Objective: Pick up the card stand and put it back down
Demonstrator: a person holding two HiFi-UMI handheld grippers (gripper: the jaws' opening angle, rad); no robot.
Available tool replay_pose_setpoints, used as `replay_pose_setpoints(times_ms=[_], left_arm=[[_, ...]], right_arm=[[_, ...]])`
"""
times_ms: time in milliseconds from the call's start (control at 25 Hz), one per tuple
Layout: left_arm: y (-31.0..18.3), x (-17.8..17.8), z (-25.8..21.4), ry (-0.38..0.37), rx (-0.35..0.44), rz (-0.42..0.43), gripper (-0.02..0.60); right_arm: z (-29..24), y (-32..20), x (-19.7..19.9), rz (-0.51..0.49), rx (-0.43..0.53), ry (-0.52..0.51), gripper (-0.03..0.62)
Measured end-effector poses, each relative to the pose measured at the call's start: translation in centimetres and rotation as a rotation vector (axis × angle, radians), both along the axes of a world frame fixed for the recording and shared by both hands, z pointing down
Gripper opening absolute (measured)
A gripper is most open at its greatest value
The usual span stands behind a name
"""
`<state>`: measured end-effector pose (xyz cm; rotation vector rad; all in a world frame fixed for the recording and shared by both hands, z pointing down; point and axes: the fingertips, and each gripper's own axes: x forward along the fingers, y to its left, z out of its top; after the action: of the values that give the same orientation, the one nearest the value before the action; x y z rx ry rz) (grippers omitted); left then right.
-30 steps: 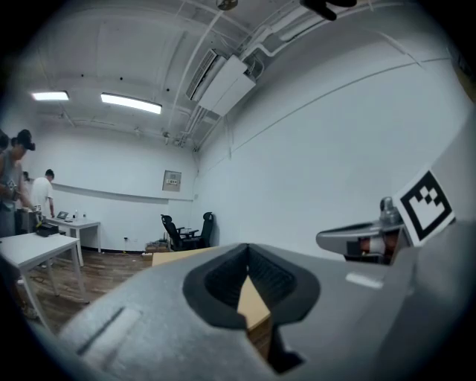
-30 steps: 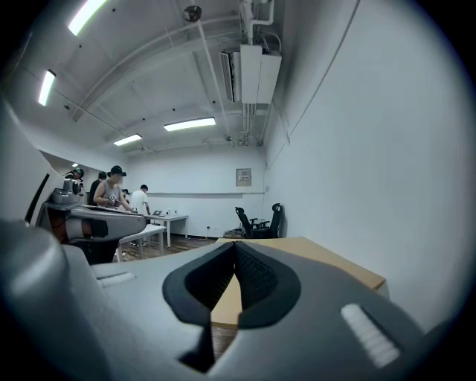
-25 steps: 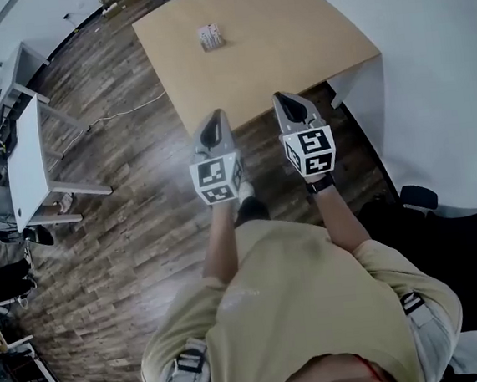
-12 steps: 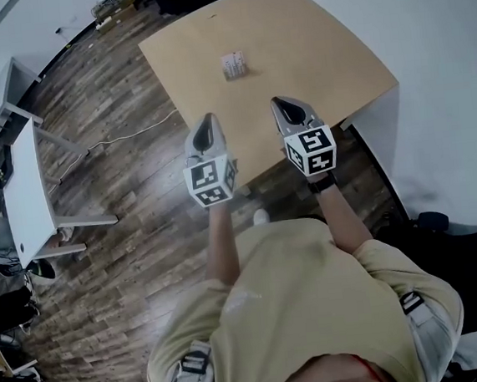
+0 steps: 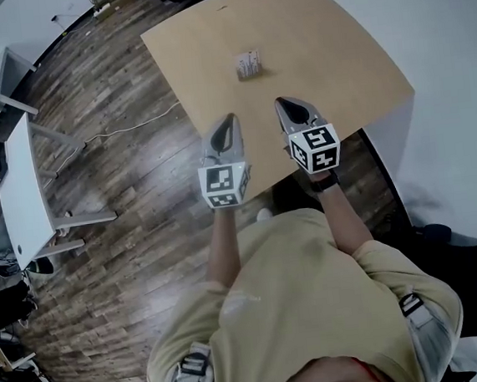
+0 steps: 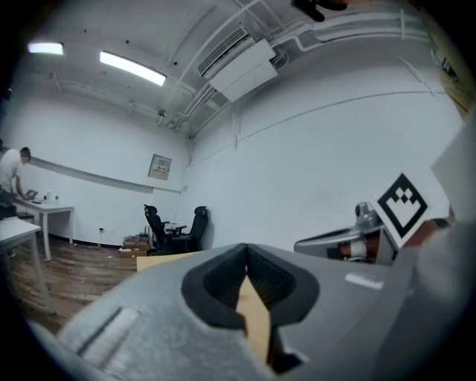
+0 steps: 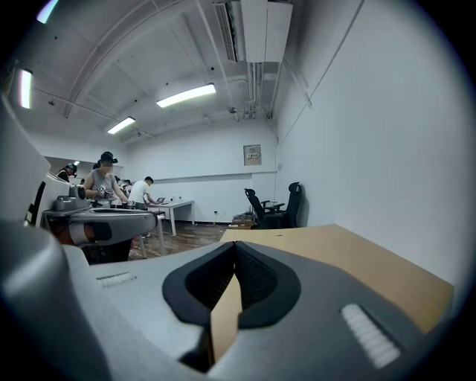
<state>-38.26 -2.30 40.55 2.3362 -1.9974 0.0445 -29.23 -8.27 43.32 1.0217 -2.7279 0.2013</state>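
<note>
Head view, change: table (image 5: 350, 41) sits lower and nearer in frame than a second ago; the person has come up to it.
Grippers, change: left gripper (image 5: 229, 120) and right gripper (image 5: 284, 103) had their tips only at the near edge, now both reach over the tabletop. The left one has drawn in toward the right one since half a second ago.
Card stand: card stand (image 5: 248, 65) stands on the tabletop ahead of both grippers, roughly between their lines and apart from both tips. It has not shifted on the table.
Left jaws: closed, pads meeting at the tip, nothing held; only tan tabletop shows through the slit below.
Right jaws: closed as well, empty, same tan strip in the slit.
Near edge: passes under the gripper bodies, about at the marker cubes; left gripper lies over the near left corner.
Right edge: close to the white wall (image 5: 451, 48); black chair (image 5: 473, 272) behind the person's right side.
Left side: open wood floor (image 5: 120, 180), a cable (image 5: 132, 127) on it, white desks (image 5: 19, 178) well apart.
Tabletop room: bare all round the stand.
Gripper views: stand hidden behind the jaws in both; office chairs (image 7: 271, 202) at the far wall.
</note>
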Motion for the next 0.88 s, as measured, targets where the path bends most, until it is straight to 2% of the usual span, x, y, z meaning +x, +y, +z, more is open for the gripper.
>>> replay_pose_setpoints(times_ms=[160,240,320,360,440,520,880], left_arm=[[-3.4,-1.2,2.8,-0.004,-0.046,-0.009,-0.005],[-5.1,-1.7,4.0,0.011,-0.072,-0.019,0.035],[-7.0,-2.3,5.3,0.032,-0.107,-0.019,0.034],[-7.9,-2.6,6.3,0.022,-0.133,-0.013,0.034],[-9.6,-3.1,8.8,-0.031,-0.198,0.014,0.081],[-11.2,-3.7,11.1,-0.074,-0.250,0.044,0.100],[-18.7,-5.3,17.3,-0.166,-0.363,0.206,0.212]], right_arm=[[1.8,-3.2,-1.5,-0.011,-0.029,0.000,0.005],[2.9,-4.6,-1.7,-0.016,-0.050,-0.001,0.005],[4.2,-6.3,-1.6,-0.003,-0.075,-0.005,0.005],[4.8,-7.2,-1.6,0.008,-0.088,-0.008,0.005],[6.2,-9.0,-1.8,0.025,-0.115,-0.013,0.005],[7.6,-10.4,-2.2,0.026,-0.141,-0.006,0.005],[13.2,-16.4,-2.7,0.030,-0.246,0.039,0.005]])
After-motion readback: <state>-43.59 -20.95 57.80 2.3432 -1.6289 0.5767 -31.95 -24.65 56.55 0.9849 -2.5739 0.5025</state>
